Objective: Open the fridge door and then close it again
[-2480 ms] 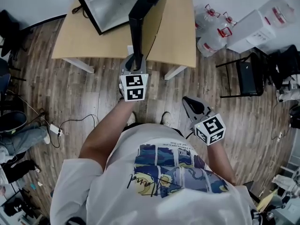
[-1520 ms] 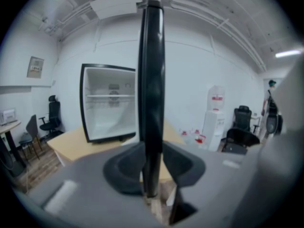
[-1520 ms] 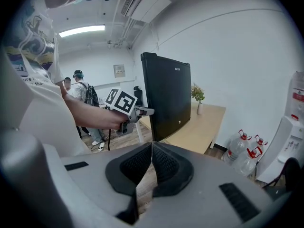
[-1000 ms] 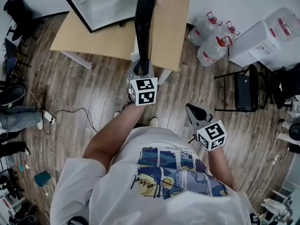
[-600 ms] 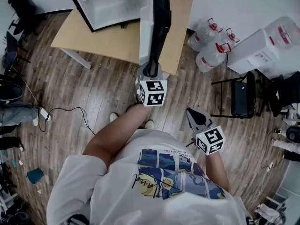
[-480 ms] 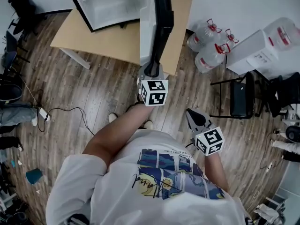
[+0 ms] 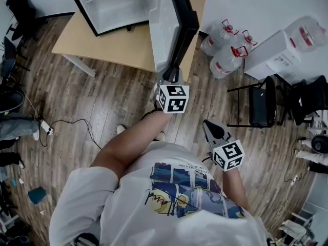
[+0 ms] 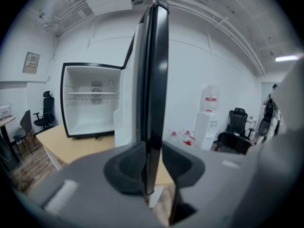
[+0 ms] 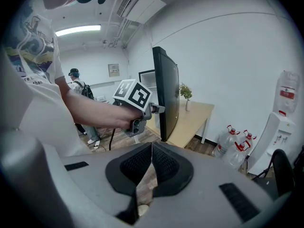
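Left gripper [image 8: 151,166] apparently clamps fridge door [image 8: 155,75] edge; right gripper [image 9: 151,162] closed, empty.

The fridge door [image 8: 154,80] is glossy black; the table [image 7: 118,40] is pale matt wood; the floor [image 7: 92,101], grainy planks.

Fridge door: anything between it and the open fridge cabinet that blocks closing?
Nothing visible. Only bare tan tabletop lies between the black fridge door and the white-lined open fridge.
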`<state>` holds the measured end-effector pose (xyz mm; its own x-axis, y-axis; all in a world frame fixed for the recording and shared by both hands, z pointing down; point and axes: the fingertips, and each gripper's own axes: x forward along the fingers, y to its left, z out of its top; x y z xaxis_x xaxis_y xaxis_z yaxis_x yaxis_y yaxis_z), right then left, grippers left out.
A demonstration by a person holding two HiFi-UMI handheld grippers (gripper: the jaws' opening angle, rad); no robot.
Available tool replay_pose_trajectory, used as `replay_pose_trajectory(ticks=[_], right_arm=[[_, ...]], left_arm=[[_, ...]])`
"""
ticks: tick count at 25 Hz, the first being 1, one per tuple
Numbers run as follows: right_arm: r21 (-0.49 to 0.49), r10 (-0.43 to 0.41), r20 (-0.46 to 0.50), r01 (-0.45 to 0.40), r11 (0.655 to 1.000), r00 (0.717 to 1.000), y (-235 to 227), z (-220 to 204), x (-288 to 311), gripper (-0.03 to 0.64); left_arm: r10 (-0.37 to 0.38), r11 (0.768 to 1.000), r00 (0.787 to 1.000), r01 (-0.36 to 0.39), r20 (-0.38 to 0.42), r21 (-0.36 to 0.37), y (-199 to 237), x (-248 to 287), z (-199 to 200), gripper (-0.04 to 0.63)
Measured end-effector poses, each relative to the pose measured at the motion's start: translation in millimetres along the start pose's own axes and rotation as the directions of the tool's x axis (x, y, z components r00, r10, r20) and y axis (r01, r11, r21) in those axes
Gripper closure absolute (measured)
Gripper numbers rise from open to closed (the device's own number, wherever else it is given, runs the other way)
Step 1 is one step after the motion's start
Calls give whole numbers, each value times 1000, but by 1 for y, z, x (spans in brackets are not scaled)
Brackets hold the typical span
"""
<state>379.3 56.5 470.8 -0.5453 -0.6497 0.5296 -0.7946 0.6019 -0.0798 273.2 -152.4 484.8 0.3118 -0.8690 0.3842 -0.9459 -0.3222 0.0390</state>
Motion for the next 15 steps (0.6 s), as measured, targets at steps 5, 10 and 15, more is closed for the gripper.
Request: replay_pose_trajectory(ticks=[5, 10, 15], right_arm=[[6, -10, 3, 10, 1000, 1000, -1, -4, -4, 603], [10, -18, 3, 18, 1000, 1000, 0, -5, -7, 603], [15, -20, 5, 20, 1000, 1000, -4, -6, -9, 603]], left_arm=[[-17, 1000, 1000, 17, -3, -2, -9, 4, 1, 485], [-22, 1000, 1000, 22, -4, 2, -11, 4, 3, 486], [-24, 1000, 1000, 24, -6, 5, -15, 7, 3, 488]])
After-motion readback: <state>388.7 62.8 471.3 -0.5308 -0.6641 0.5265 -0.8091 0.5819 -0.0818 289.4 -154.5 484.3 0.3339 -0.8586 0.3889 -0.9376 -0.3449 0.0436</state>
